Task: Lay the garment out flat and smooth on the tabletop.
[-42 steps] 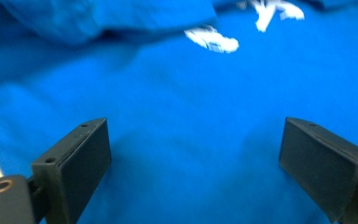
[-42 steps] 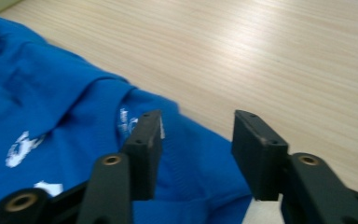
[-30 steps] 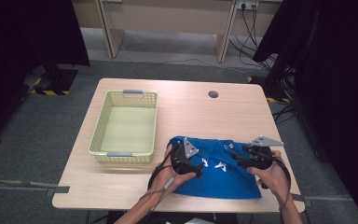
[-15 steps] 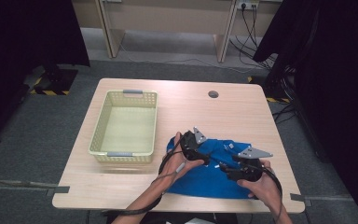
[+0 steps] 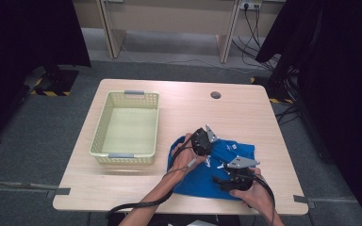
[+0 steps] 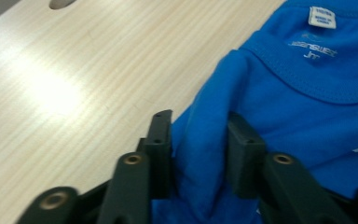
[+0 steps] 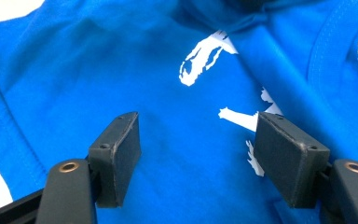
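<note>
A blue T-shirt (image 5: 200, 181) with white print lies crumpled on the near right of the wooden table (image 5: 245, 113). My left gripper (image 5: 205, 144) is at the shirt's far edge. Its jaws have just been closing, and in the left gripper view the left gripper (image 6: 199, 140) is shut on a raised fold of the shirt (image 6: 307, 93) beside the collar label. My right gripper (image 5: 221, 181) hovers over the shirt's near part. In the right gripper view the right gripper (image 7: 198, 158) stands open, its jaws having widened slightly, with flat shirt fabric (image 7: 98, 70) below the pads.
A pale yellow plastic basket (image 5: 99, 136) stands empty on the table's left half. A round cable hole (image 5: 215, 95) sits near the table's far edge. Bare wood lies beyond the shirt and to its right.
My left gripper moved away from the person to the shirt's far edge and shut on a fold. My right gripper came left and nearer, lower over the shirt.
</note>
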Motion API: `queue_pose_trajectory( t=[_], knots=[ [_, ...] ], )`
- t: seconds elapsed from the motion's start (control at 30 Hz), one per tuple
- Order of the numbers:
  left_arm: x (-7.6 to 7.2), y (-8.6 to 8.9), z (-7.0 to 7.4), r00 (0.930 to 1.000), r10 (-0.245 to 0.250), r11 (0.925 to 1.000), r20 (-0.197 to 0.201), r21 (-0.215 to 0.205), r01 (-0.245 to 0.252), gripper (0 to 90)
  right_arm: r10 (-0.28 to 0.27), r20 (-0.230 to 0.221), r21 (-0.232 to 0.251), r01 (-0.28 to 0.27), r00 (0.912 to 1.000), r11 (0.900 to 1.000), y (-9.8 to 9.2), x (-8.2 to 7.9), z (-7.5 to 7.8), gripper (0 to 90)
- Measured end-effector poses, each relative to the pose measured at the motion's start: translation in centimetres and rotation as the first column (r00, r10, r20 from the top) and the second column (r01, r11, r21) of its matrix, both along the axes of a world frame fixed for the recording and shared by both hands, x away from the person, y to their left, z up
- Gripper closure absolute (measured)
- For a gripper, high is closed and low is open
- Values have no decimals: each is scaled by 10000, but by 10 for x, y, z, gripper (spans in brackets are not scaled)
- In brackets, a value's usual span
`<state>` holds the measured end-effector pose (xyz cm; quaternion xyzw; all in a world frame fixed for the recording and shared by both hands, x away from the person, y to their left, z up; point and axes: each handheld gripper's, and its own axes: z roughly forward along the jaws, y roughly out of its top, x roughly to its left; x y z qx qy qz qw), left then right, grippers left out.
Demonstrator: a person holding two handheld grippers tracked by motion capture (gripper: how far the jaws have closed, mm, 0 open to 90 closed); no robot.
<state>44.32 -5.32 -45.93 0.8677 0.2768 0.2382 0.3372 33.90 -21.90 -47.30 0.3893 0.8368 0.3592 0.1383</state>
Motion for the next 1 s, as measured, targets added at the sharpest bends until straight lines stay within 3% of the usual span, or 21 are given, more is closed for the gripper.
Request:
queue_pose_trajectory(
  t=[0.13, 0.27, 0.4, 0.6, 0.67, 0.77, 0.8, 0.93, 1.0],
  knots=[
    [4, 2, 1, 9996, 267, 9996, 126, 8, -267, 744, 14, 137, -118, -13, 9999, 9999, 0, -2, -1, 321],
    [13, 14, 4, 9950, 910, 9959, 416, -23, -910, 761, -27, 176, -274, 32, 9998, 9996, -1, -5, -1, 324],
    [21, 29, 6, 9855, 1576, 9874, 630, -229, -1565, 763, -54, 281, -331, 64, 9996, 9994, -4, -10, -1, 324],
    [29, 44, 3, 9719, 2255, 9742, 668, -179, -2248, 740, -214, 256, -249, 221, 9994, 9994, -11, -21, -1, 323],
    [31, 49, -2, 9651, 2541, 9672, 637, -227, -2531, 710, -244, 243, -233, 250, 9994, 9994, -13, -24, -1, 323],
    [31, 51, -3, 9624, 2645, 9643, 624, -276, -2632, 627, -261, 271, -220, 267, 9993, 9994, -14, -26, -2, 321],
    [30, 51, -3, 9599, 2751, 9608, 536, -511, -2725, 586, -290, 257, -203, 295, 9993, 9994, -14, -28, -2, 316],
    [24, 52, -1, 9623, 2690, 9611, 389, -752, -2656, 436, -319, 183, -185, 322, 9993, 9993, -13, -27, -1, 300],
    [17, 52, 4, 9637, 2659, 9591, 247, -1077, -2619, 368, -362, 140, -103, 364, 9992, 9993, -13, -27, -1, 297]
  ],
)
